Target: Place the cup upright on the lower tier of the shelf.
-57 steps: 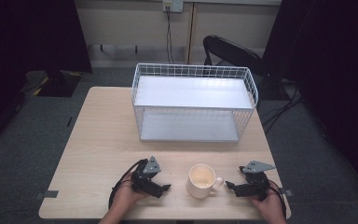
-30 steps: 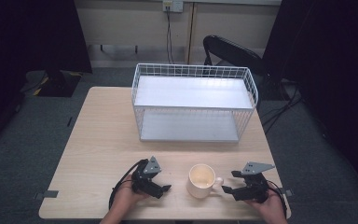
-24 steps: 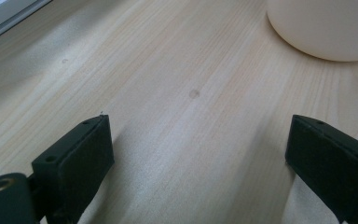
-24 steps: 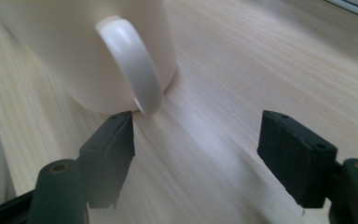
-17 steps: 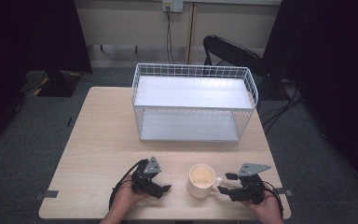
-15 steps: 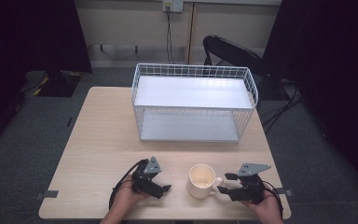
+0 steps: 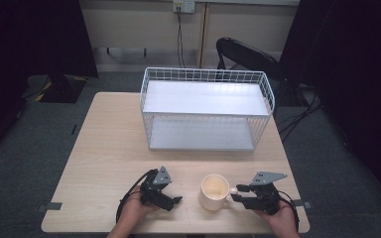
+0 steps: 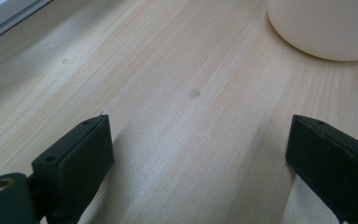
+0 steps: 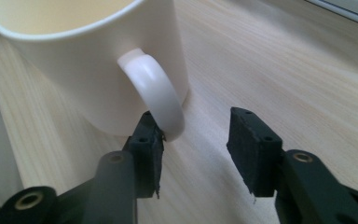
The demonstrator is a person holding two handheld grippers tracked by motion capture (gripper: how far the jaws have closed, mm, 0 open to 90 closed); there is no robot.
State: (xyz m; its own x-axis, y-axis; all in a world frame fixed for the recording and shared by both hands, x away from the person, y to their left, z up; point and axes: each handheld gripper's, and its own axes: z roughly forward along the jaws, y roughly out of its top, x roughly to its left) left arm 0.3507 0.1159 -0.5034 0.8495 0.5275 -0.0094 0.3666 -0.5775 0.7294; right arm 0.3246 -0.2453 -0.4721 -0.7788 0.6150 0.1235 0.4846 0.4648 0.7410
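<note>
A cream mug point(image 7: 214, 191) stands upright on the pale wooden surface point(image 7: 104, 148), near the edge closest to the person, and everything else is easiest placed from it. Its inside looks empty and its handle point(image 7: 232, 190) points toward the person's right.

The right gripper point(image 7: 239, 198) lies low on the surface just to the right of the mug, held in the person's right hand point(image 7: 278, 218), with its tips at the handle. In the right gripper view the right gripper point(image 9: 196, 140) has its jaws spread apart; one jaw sits against the lower end of the handle point(image 9: 156, 95), the other stands clear of it on the far side, so the handle is not yet between them and nothing is clamped. The mug point(image 9: 84, 60) rises close above that nearer jaw.

The left gripper point(image 7: 171, 202) rests to the left of the mug, apart from it, in the person's left hand point(image 7: 131, 215). In the left gripper view the left gripper point(image 8: 200, 149) has its jaws wide apart over bare wood, holding nothing, with the base of the mug point(image 8: 321, 28) ahead toward the upper right.

Behind the mug, farther from the person, stands a white wire rack point(image 7: 206, 111) with two shelves, well apart from the mug. Beyond the rack, off the surface, is a dark chair point(image 7: 245, 52).
</note>
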